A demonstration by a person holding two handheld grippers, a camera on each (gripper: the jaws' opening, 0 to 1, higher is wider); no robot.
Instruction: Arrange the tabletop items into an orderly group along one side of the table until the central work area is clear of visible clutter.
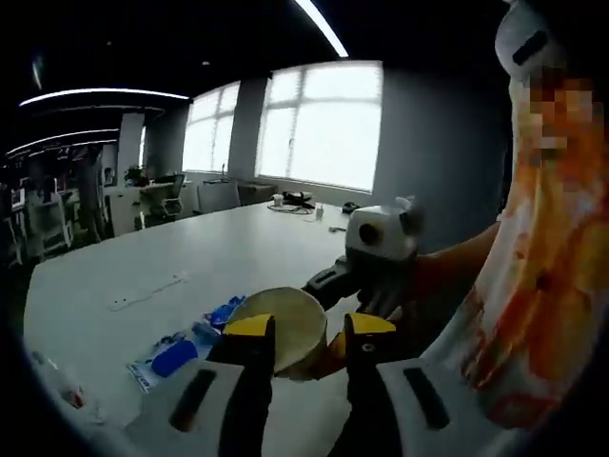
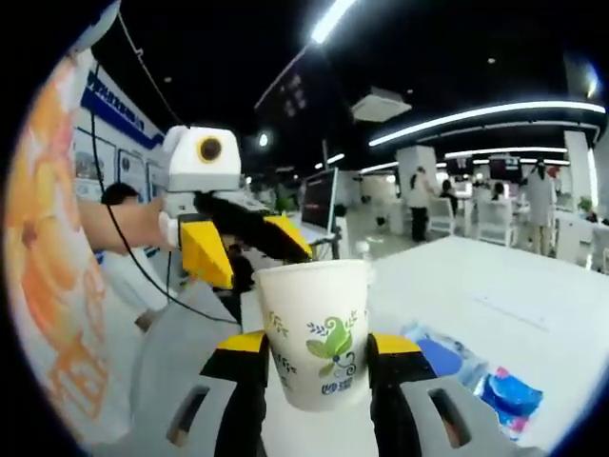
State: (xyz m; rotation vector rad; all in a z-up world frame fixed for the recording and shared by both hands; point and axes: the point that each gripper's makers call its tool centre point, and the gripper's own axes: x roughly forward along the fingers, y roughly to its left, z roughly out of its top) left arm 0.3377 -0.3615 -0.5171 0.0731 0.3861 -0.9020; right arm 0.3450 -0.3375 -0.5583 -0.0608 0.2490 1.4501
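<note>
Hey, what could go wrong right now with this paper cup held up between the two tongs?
The right tongs grip the paper cup by its thin wall, so squeezing harder may crush it. The left tongs sit right at the cup's rim and could knock it loose. If dropped, it may land on the blue packets on the table.

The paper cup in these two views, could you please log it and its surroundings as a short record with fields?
held item: paper cup, white with a green leaf print
holder: right gripper, jaws shut on the cup's sides
cup attitude: upright in the right gripper view, open end up
left gripper: jaws apart, the cup's rim just beyond the tips
on the table: blue packets lying flat
table: white top, long, running toward the windows
</note>
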